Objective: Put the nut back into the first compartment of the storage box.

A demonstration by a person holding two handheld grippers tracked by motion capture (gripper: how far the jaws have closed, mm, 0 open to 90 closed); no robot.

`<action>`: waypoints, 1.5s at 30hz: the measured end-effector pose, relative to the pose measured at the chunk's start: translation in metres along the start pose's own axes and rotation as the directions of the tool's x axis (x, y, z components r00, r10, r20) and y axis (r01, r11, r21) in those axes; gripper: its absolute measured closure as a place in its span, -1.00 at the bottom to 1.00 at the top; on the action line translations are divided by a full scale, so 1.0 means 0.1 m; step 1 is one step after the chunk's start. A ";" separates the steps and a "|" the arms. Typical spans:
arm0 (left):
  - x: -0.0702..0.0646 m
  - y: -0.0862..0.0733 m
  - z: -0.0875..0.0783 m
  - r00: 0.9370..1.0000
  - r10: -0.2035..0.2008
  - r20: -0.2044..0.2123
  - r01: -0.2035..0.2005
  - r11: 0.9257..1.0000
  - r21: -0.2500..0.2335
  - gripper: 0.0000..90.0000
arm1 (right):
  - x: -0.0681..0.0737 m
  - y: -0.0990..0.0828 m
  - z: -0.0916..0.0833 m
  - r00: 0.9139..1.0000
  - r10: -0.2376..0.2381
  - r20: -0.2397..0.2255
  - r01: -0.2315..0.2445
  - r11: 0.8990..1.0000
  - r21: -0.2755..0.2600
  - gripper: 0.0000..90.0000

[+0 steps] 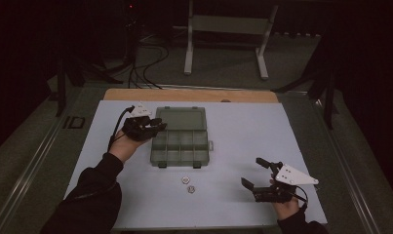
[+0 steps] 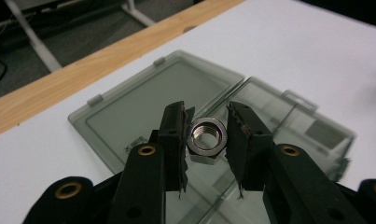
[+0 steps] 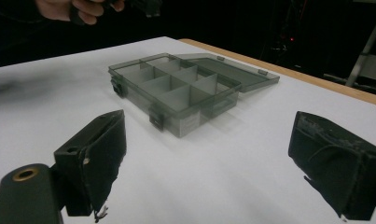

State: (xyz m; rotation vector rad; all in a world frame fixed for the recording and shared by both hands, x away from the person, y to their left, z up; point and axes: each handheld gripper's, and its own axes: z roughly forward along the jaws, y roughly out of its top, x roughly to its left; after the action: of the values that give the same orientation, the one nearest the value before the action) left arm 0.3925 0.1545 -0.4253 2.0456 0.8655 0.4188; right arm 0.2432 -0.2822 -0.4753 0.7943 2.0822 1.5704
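A steel hex nut (image 2: 206, 138) sits clamped between the two black jaws of the left gripper (image 2: 205, 140), held above the left edge of an open smoky-grey compartment box (image 1: 180, 145). In the high view the nut itself is too small and too shadowed under the left gripper (image 1: 152, 127) to make out. The box lies on the white table top (image 1: 243, 131), left of centre, with its lid (image 1: 181, 118) folded flat toward the far side and its divided tray on the near side. What lies in the compartments is hard to tell through the tinted plastic; a pale label on the tray's near wall (image 3: 190, 122) is too blurred to read.

Two more small metal parts (image 1: 188, 184) rest on the table just near of the box, too small to identify surely. The right gripper (image 1: 259, 173) hovers at the near right, well apart from the box, its jaws spread wide with nothing between them. A bare wooden strip (image 1: 191, 95) edges the far side of the table. The room beyond is dark.
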 end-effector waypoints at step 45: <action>-0.08 -0.33 0.22 0.993 -0.108 0.042 0.105 0.993 0.062 -0.13 | -0.01 0.00 0.00 1.000 0.004 -0.008 -0.004 1.000 0.002 -0.75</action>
State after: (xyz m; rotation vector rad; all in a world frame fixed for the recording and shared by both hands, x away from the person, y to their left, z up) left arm 0.3853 0.1489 -0.4647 2.0439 0.9649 0.2905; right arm 0.2437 -0.2825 -0.4756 0.7949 2.0889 1.5762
